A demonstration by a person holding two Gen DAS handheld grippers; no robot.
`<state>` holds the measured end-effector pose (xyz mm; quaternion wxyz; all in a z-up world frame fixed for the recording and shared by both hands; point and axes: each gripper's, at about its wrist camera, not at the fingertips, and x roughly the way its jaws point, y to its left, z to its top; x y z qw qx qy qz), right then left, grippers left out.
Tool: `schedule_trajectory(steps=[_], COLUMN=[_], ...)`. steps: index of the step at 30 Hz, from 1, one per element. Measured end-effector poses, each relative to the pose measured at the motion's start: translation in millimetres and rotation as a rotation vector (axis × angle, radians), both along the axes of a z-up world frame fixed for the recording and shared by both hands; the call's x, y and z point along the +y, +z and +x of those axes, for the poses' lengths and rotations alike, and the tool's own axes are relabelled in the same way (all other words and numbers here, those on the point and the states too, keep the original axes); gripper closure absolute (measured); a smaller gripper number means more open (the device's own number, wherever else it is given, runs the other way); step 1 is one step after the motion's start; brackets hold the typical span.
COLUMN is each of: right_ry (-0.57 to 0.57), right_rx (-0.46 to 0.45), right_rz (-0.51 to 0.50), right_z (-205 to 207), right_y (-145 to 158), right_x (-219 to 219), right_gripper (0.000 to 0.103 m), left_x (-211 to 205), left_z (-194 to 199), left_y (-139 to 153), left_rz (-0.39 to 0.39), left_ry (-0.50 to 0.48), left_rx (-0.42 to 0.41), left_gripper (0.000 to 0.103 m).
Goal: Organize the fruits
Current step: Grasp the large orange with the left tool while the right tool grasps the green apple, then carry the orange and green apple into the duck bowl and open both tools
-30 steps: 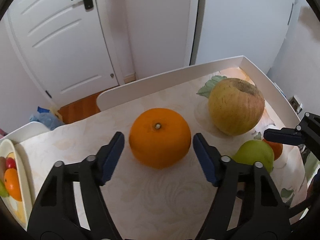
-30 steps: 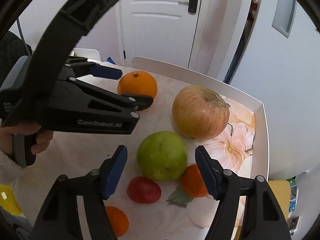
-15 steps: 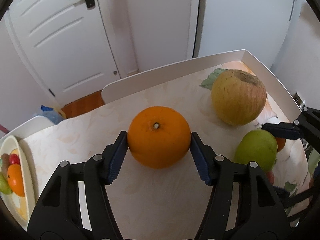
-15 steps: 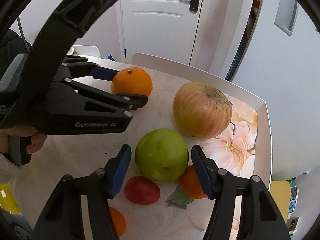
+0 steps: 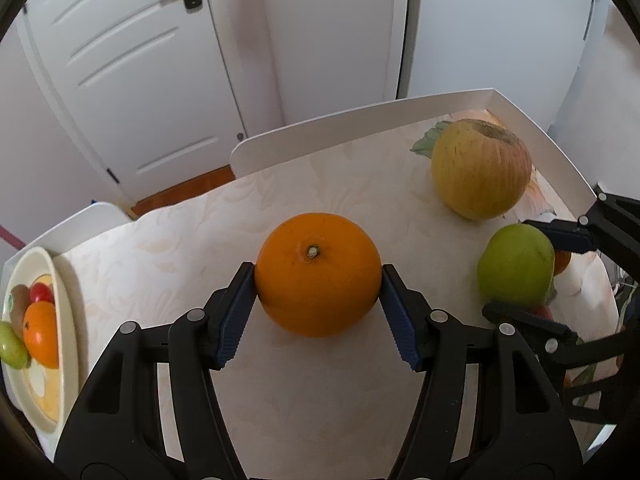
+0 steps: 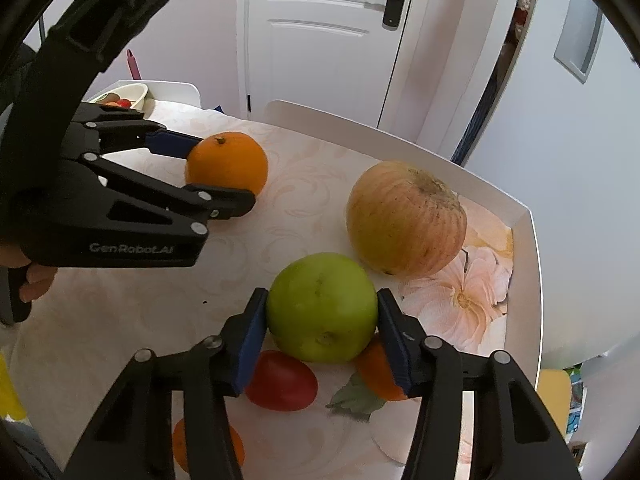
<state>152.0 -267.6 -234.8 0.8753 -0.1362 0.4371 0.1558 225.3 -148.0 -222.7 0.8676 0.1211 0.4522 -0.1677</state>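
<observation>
So the left gripper is squeezing the big orange, blue pads pressing on both sides of it, stem end facing up. The orange is sitting on the pale patterned tabletop, roughly mid-table. Over on the right, the right gripper is doing the same thing to the green apple: both pads are touching its flanks, so those jaws are clamped on it too.

Just behind the green apple, the large yellow-red apple is resting near the raised white edge of the table, on top of a printed flower. Tucked under and around the green apple there's a red fruit (can't really tell what kind), a small orange one half hidden by the right pad, and another small orange one peeking out low between the gripper's arms.

At the far left end of the table a cream plate is holding a few fruits already, including an orange, something red and a bit of green. White doors are filling the background.
</observation>
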Motion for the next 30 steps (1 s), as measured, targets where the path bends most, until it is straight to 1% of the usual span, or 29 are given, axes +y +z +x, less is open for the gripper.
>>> schedule_trajectory(steps=[2,5,11,15,22,27,30], right_ry=[0.008,0.005,-0.015,-0.020,-0.044,-0.052,-0.049], right_rx=[-0.004,0.003,-0.003,-0.008,-0.011,-0.010,-0.002], right_rz=[-0.008,0.008,0.037,0.050,0.096,0.133,0.156], right_z=[-1,0,-7,-12,-28,-39,-39], right_y=[0,1,16,31,63,85,93], right_x=[1,-2,-5,2,18,44,61], right_gripper=[0.054,0.054,0.054,0.054,0.054,0.054,0.054], left_x=[5,10,29,42,77,108,130], left_z=[-5,-11,-27,-39,-62,-76,-84], left_y=[2,5,20,32,61,83,93], left_rz=[-0.001,-0.002,-0.023,-0.035,-0.072,-0.092,-0.098], left_ry=[0.008,0.021,0.055,0.067,0.090,0.118,0.139], left_rx=[0.000,0.000,-0.006,-0.012,-0.039,-0.072,-0.087], left_gripper=[0.037,0.037,0.037,0.037,0.037,0.037,0.037])
